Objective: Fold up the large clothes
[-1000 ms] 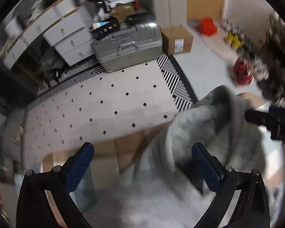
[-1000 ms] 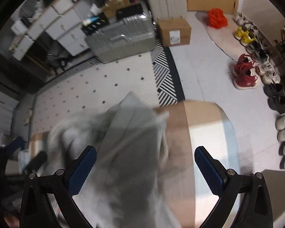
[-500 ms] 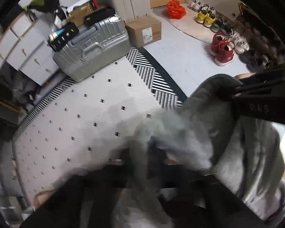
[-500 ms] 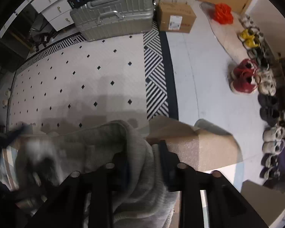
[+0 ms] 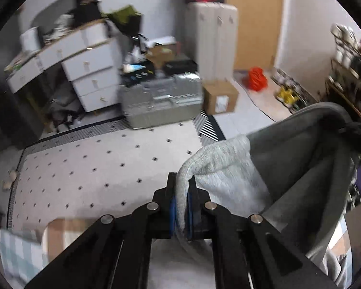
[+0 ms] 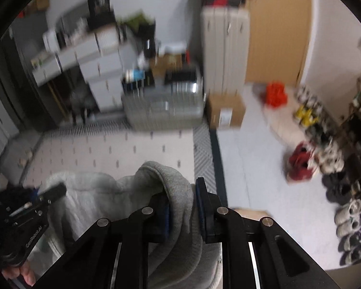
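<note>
Grey sweatshirt [image 5: 228,168] is hanging pinched in my left claw [image 5: 181,192] and right claw [image 6: 183,200]; I am keeping both edges level and taut.

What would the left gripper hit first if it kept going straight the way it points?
Beyond the grey garment it is shut on, the left gripper points down at the patterned rug. Nothing else shows in that line, though depth is unclear.

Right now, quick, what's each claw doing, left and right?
Left claw: closed on a fold of the grey garment.
Right claw: closed on a thicker bunch of the same garment.
</note>
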`<state>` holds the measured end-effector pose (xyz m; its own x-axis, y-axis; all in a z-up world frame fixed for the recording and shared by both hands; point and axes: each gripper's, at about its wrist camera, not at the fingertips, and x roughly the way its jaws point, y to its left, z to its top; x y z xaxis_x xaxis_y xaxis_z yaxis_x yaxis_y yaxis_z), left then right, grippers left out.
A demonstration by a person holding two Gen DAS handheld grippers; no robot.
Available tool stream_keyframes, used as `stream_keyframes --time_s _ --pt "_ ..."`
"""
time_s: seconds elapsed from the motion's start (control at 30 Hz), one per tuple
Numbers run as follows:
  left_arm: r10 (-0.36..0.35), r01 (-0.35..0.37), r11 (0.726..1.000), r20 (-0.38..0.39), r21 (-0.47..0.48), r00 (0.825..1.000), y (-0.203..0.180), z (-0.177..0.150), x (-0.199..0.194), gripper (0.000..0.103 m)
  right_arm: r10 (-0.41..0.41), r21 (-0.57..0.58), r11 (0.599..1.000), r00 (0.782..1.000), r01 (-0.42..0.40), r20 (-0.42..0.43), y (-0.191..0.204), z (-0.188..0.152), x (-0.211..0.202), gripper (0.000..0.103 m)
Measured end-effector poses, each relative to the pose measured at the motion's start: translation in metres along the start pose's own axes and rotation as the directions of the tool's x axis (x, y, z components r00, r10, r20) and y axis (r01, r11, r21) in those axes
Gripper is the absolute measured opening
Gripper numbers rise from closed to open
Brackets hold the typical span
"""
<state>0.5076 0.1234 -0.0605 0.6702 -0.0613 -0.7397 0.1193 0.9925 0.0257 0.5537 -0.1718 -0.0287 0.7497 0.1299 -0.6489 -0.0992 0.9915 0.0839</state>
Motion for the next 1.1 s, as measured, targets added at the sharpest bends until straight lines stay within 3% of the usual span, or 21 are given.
stream_keyframes --time_s 0.07,0.13,0.3,0.43,0.47,0.53,0.6,0.63,0.67,0.7,0.77,0.8,0.87,0.93,1.03,1.1 --pt "0.002 -0.001 0.998 0.015 -0.06 1.0 0.015 -0.012 -0.018 0.003 -0.005 0.064 0.998 0.997 0.0 0.076 -0.015 -0.004 -0.033 0.018" --pt "-0.018 0.018 0.993 -0.002 -0.113 1.0 0.032 -0.026 -0.029 0.003 0.007 0.129 0.991 0.996 -0.018 0.084 -0.031 -0.014 -0.052 0.018" --pt "-0.049 0.04 0.995 -0.101 -0.088 0.994 0.034 -0.064 -0.036 0.007 0.03 0.104 0.994 0.997 -0.023 -0.065 -0.038 -0.056 -0.053 0.018" --pt "-0.096 0.068 0.989 -0.222 -0.131 0.97 0.03 -0.072 -0.023 0.007 0.089 0.036 0.996 0.99 -0.085 -0.106 -0.028 -0.088 -0.061 0.018" --pt "-0.094 0.061 0.988 -0.233 -0.145 0.968 0.03 -0.07 -0.024 0.007 0.098 0.017 0.995 0.989 -0.096 -0.108 -0.025 -0.09 -0.063 0.018" --pt "-0.117 0.088 0.983 -0.179 -0.161 0.977 0.024 -0.06 -0.037 0.007 0.098 -0.001 0.995 0.991 -0.098 -0.089 -0.024 -0.089 -0.069 0.018" --pt "-0.172 0.159 0.976 -0.081 -0.147 0.982 0.013 -0.051 -0.062 0.015 0.113 0.006 0.994 0.991 -0.112 -0.068 -0.024 -0.083 -0.074 0.018" --pt "-0.201 0.197 0.972 -0.021 -0.127 0.979 0.005 -0.045 -0.077 0.033 0.119 0.002 0.993 0.991 -0.119 -0.059 -0.023 -0.079 -0.076 0.018" --pt "-0.241 0.242 0.966 0.016 -0.092 0.97 -0.002 -0.04 -0.088 0.065 0.124 -0.009 0.992 0.991 -0.125 -0.052 -0.02 -0.075 -0.078 0.018" --pt "-0.27 0.272 0.962 0.065 -0.03 0.961 -0.014 -0.034 -0.103 0.079 0.124 -0.02 0.992 0.991 -0.125 -0.044 -0.019 -0.075 -0.079 0.018" --pt "-0.234 0.227 0.972 0.184 0.061 0.955 -0.029 -0.026 -0.128 0.1 0.127 -0.064 0.99 0.991 -0.129 -0.041 -0.012 -0.074 -0.079 0.018" --pt "-0.235 0.213 0.97 0.228 0.117 0.945 -0.038 -0.022 -0.134 0.102 0.123 -0.08 0.989 0.992 -0.126 -0.039 -0.008 -0.075 -0.08 0.018" --pt "-0.202 0.156 0.962 0.196 0.225 0.96 -0.058 -0.016 -0.121 0.102 0.129 -0.116 0.984 0.991 -0.132 -0.034 0.0 -0.076 -0.082 0.018" --pt "-0.098 0.055 0.933 0.104 0.355 0.99 -0.083 -0.015 -0.085 0.102 0.134 -0.125 0.983 0.991 -0.134 -0.012 0.003 -0.077 -0.086 0.018" --pt "0.08 -0.114 0.859 0.09 0.5 0.993 -0.102 -0.035 -0.04 0.102 0.151 -0.125 0.981 0.989 -0.148 0.012 0.002 -0.078 -0.091 0.018" --pt "0.121 -0.144 0.834 0.08 0.533 0.99 -0.104 -0.04 -0.017 0.102 0.156 -0.141 0.978 0.988 -0.152 0.018 0.002 -0.079 -0.094 0.018"
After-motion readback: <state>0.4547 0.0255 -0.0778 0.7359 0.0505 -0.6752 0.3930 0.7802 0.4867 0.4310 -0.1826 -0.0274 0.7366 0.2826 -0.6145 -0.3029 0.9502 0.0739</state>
